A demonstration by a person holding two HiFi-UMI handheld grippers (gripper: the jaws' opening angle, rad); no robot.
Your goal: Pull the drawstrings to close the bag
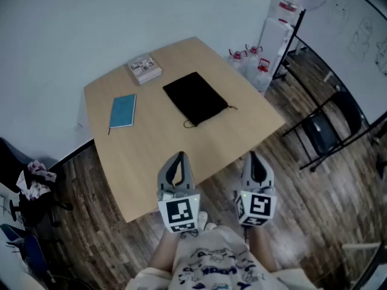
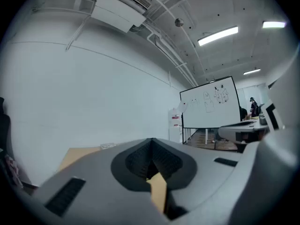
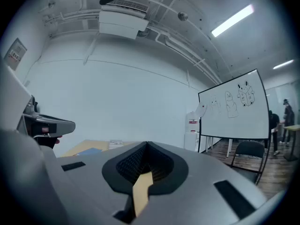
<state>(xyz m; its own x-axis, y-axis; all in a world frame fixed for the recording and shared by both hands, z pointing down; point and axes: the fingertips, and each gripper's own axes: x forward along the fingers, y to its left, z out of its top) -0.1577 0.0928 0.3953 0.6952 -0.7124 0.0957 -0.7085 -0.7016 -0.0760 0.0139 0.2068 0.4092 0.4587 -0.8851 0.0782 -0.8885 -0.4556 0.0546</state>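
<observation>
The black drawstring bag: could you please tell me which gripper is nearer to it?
Left. The left gripper is nearly in line with the bag; the right gripper is farther off to its right.

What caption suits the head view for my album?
Left gripper and right gripper hover, shut, short of the black drawstring bag on the table.

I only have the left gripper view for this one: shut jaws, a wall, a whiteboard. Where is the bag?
Observer: The flat black fabric drawstring bag lies untouched near the middle of the light wooden table.
Operator: Which end has the strings?
Observer: The drawstrings trail from its near end, the one towards the person.
Operator: And the other side?
Observer: The right gripper is shut and empty, held beside the left gripper at the table's near side.
</observation>
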